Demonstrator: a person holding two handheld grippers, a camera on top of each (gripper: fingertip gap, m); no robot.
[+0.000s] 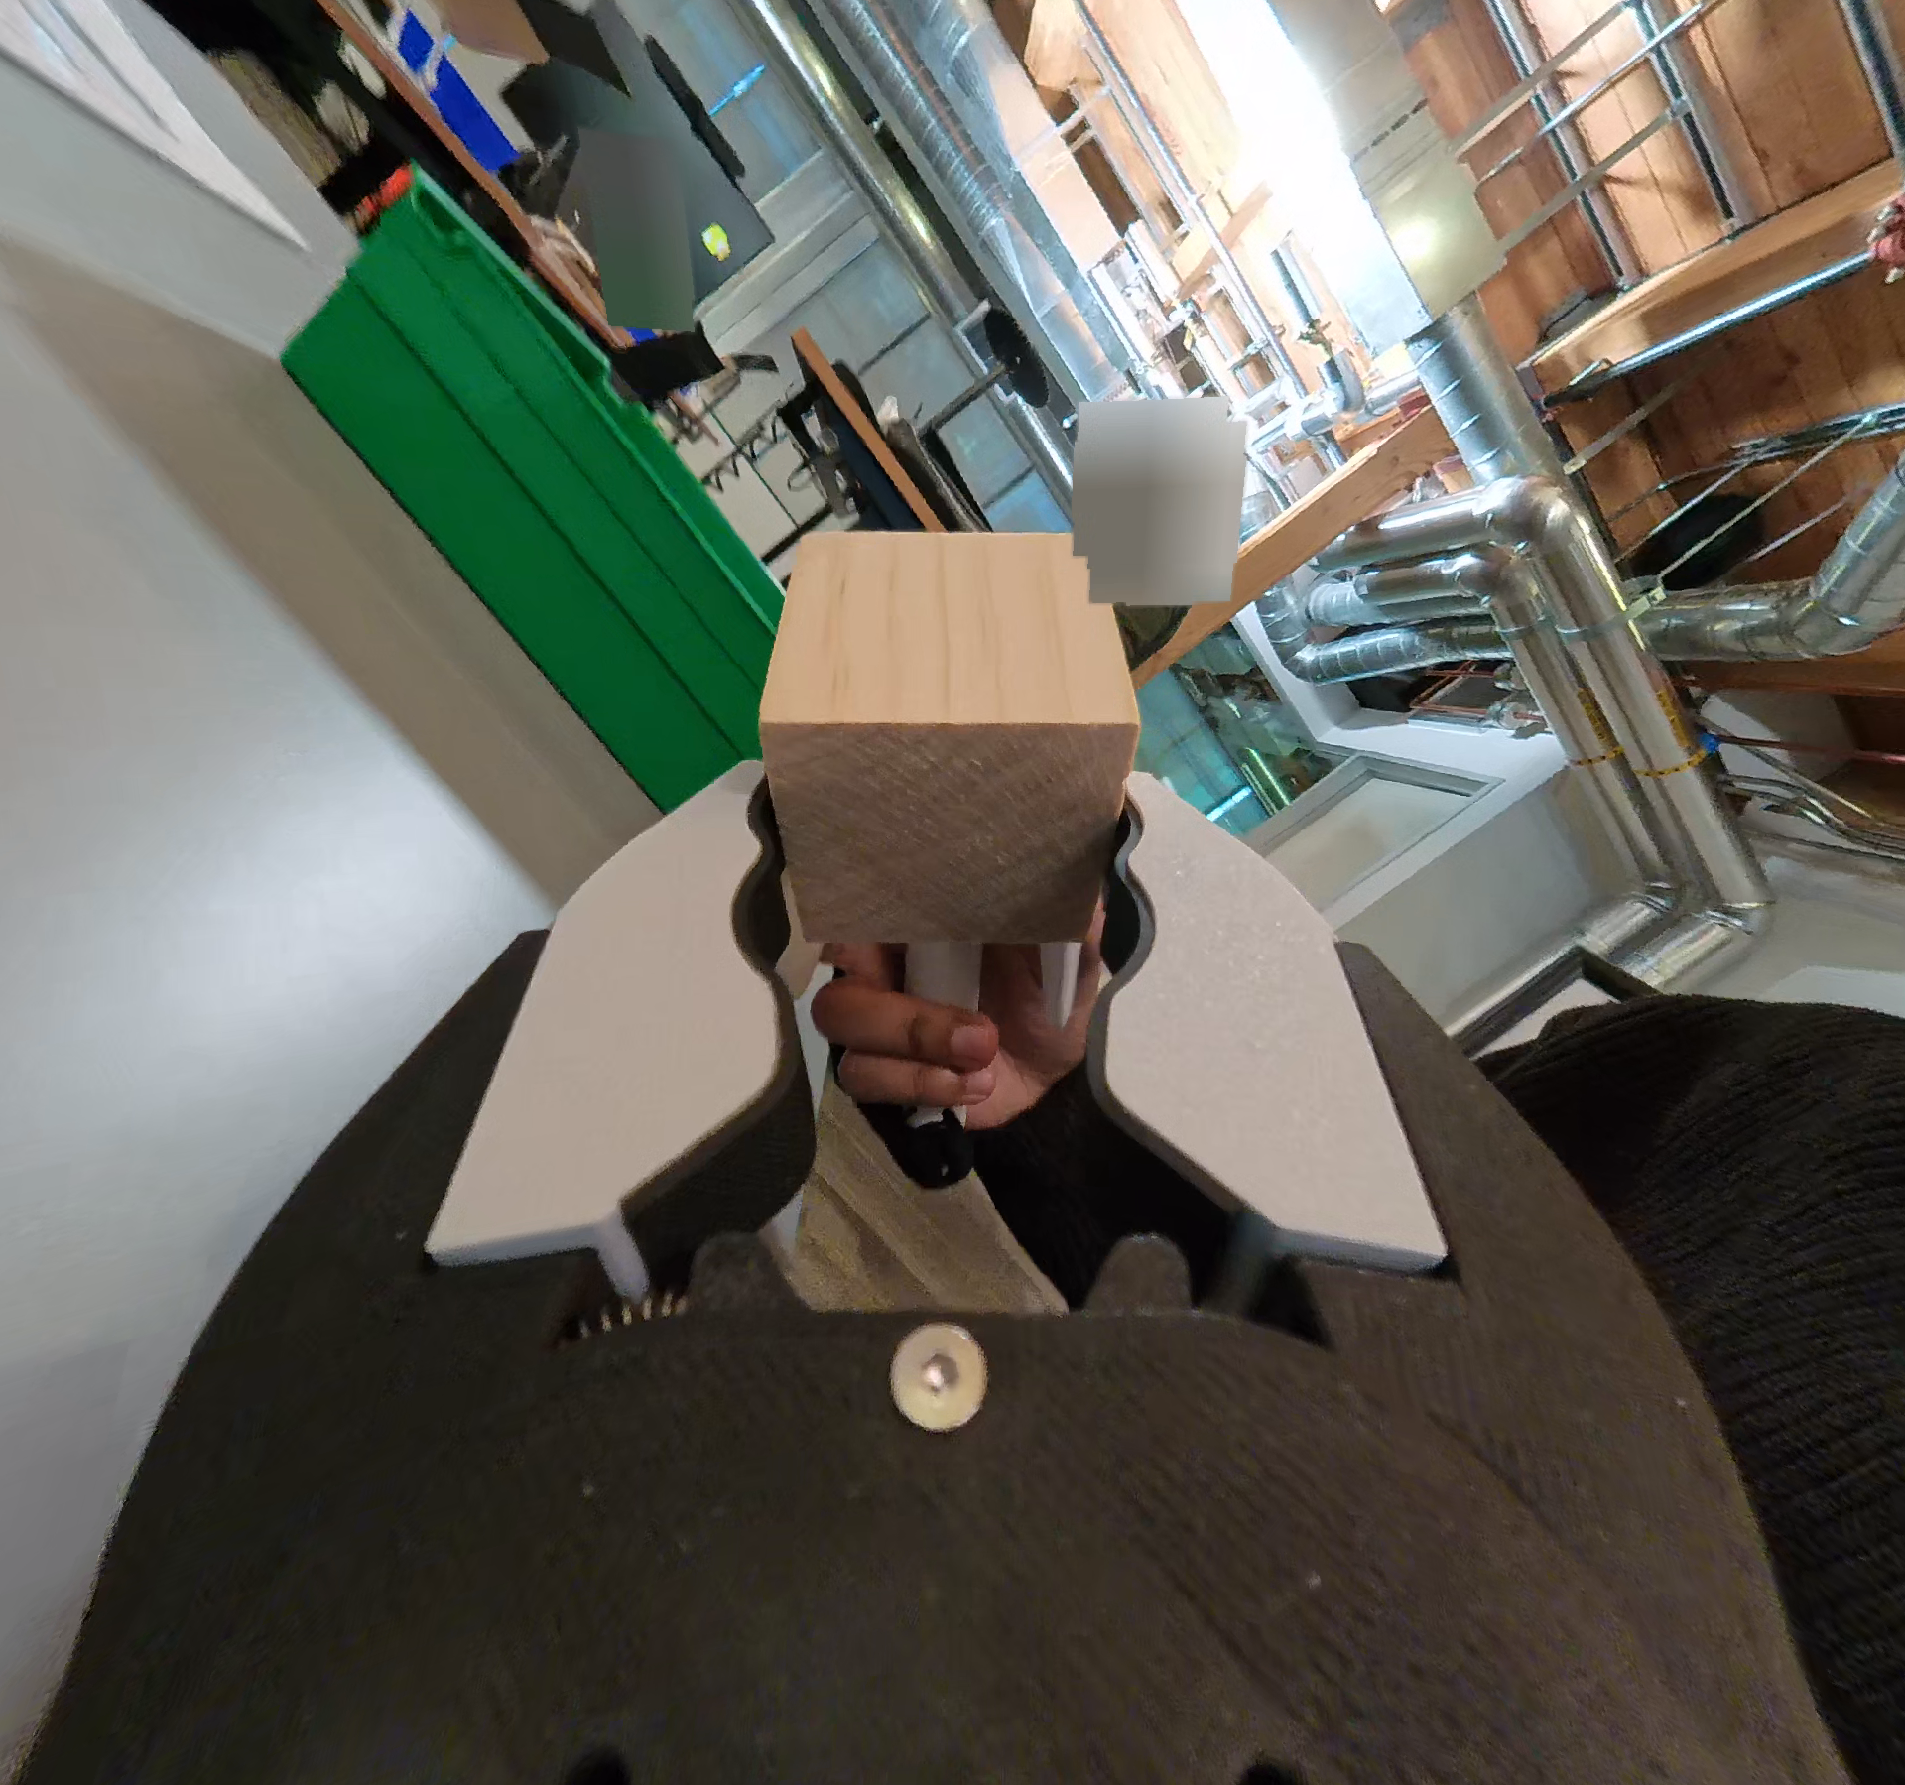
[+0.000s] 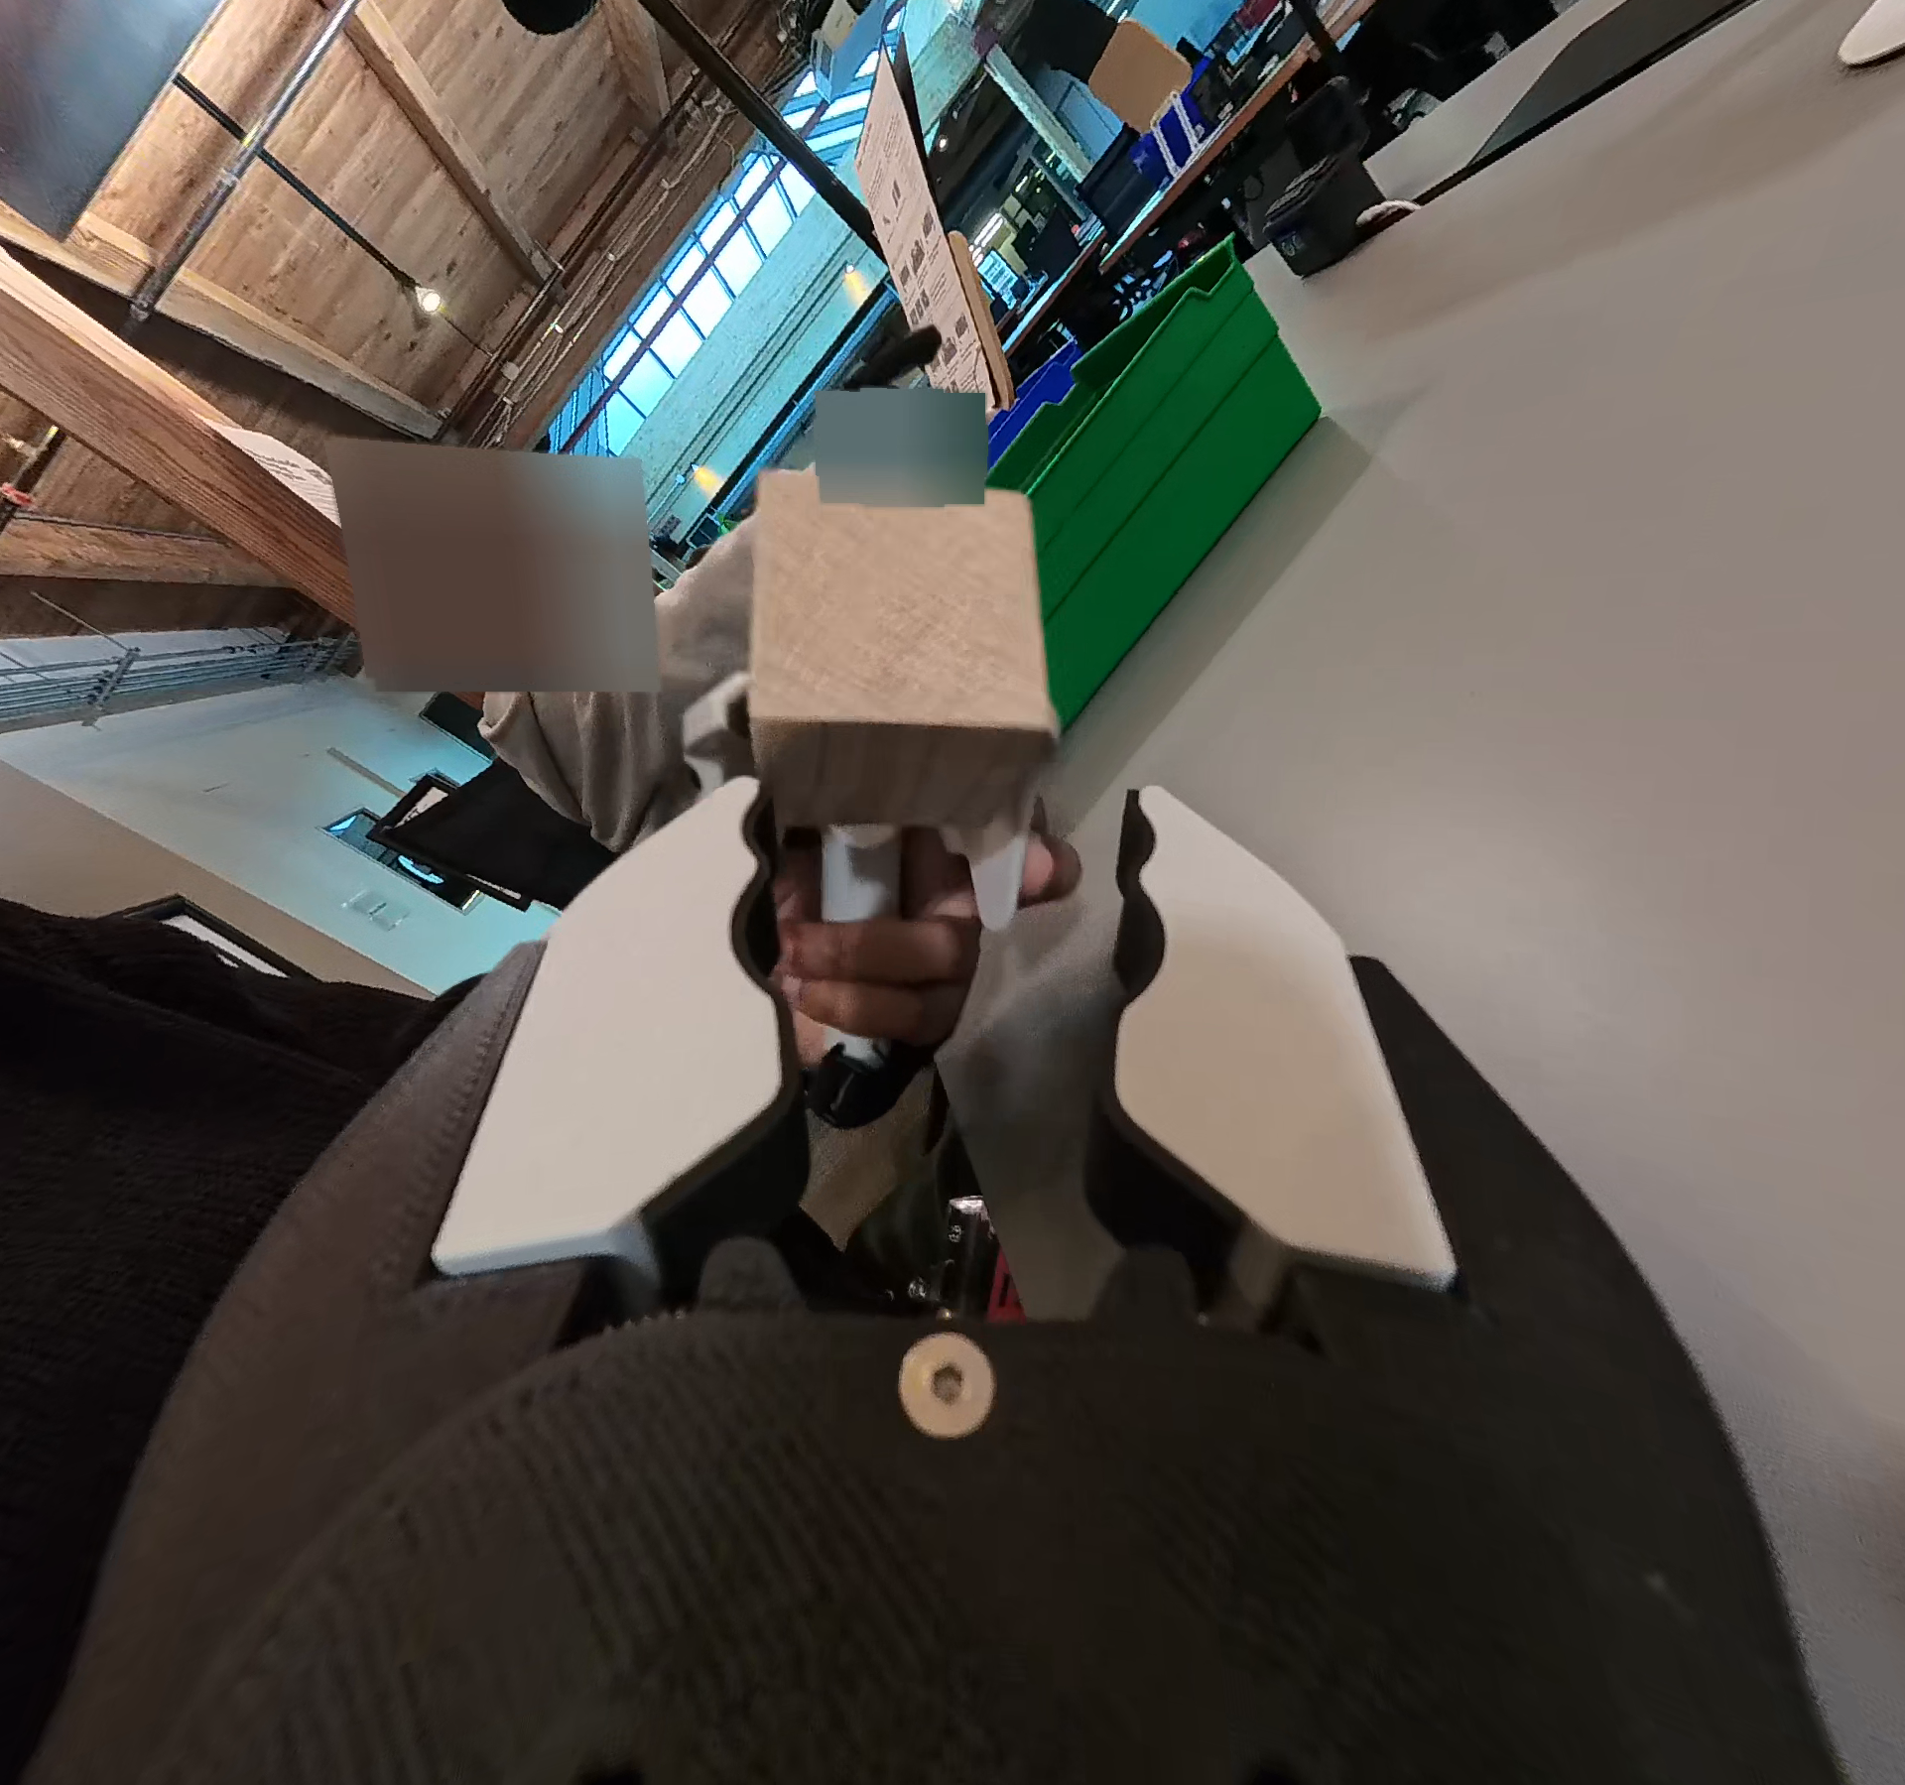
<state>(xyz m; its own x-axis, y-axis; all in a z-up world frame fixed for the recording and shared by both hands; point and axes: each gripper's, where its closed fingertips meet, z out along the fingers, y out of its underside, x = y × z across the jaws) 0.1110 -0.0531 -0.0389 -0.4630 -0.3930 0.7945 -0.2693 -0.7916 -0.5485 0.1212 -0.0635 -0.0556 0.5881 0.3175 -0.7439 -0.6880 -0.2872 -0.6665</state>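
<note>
left claw (image 1: pixel 943 839) pinches a wooden cube (image 1: pixel 943 756) betw its white fingers, held up in the air. right claw (image 2: pixel 943 834) spread wide, cube (image 2: pixel 897 643) just ahead of it. green bin (image 1: pixel 536 540) on the desk (image 1: pixel 206 756) behind.

Right tongs (image 2: pixel 943 813): white fingers spread apart, gripping nothing.
Wooden block (image 2: pixel 899 648): just beyond the tips, nearer the left finger; contact unclear.
Hand (image 2: pixel 876 962): behind the block, around a white handle (image 2: pixel 861 875).
Green bins (image 2: pixel 1155 468): stacked on the grey bench (image 2: pixel 1546 705).
</note>
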